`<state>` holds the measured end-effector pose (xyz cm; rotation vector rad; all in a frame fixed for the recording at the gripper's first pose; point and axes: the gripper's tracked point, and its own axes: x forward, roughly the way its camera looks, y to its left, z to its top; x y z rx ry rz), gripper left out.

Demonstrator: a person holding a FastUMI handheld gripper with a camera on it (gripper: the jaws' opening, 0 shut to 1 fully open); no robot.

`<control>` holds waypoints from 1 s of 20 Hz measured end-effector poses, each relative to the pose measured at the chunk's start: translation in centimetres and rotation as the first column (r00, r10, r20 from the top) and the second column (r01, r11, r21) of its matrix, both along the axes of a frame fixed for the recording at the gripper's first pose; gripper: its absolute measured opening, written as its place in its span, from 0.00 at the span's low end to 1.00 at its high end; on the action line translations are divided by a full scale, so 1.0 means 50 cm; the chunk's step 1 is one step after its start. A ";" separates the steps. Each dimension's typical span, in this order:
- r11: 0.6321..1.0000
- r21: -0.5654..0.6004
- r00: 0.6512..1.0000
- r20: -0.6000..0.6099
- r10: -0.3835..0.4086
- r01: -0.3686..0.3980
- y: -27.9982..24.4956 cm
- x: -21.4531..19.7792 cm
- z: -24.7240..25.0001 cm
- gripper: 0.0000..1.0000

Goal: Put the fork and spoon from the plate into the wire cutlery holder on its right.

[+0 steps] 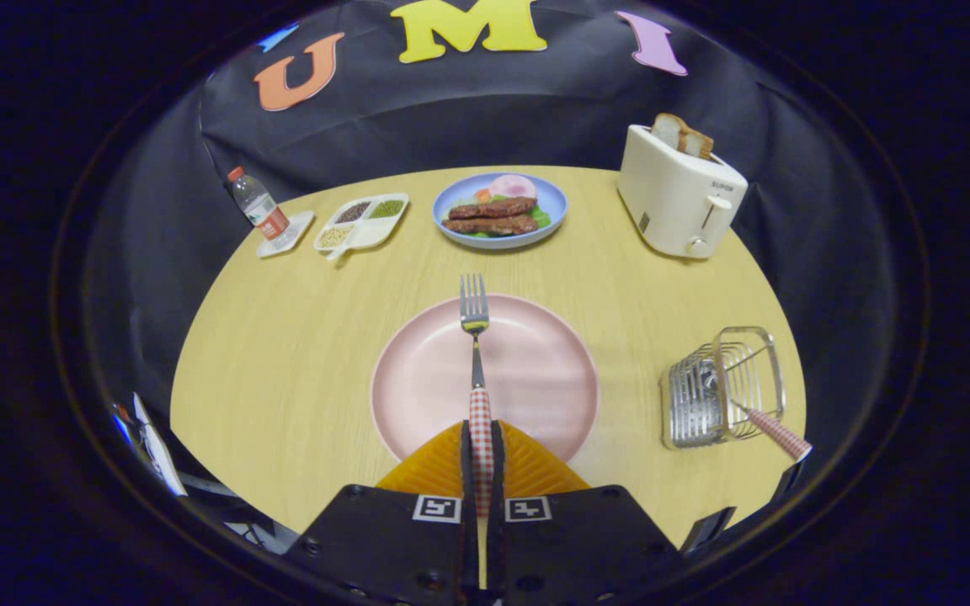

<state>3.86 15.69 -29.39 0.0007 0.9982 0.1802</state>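
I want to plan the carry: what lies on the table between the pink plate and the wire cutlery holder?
Bare tabletop, by the gripper view, between pink plate and wire cutlery holder. The gripper is shut on the fork.

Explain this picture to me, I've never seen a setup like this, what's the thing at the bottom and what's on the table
The camera rides on a hand-held claw and looks forward along its two fingers. They are closed on the checked handle of a fork, held over a pink plate. To the right stands a wire cutlery holder with a checked handle already sticking out of it, probably the spoon. Farther back on the wooden table: a water bottle, a divided snack tray, a blue plate of food and a toaster holding bread.
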 end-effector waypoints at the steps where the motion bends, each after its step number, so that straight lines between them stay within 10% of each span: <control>1: 1.000 0.001 1.000 0.006 0.005 -0.005 -0.015 0.002 0.027 0.04; 20: 0.995 -0.018 0.949 -0.298 -0.101 0.100 -0.395 -0.043 0.198 0.04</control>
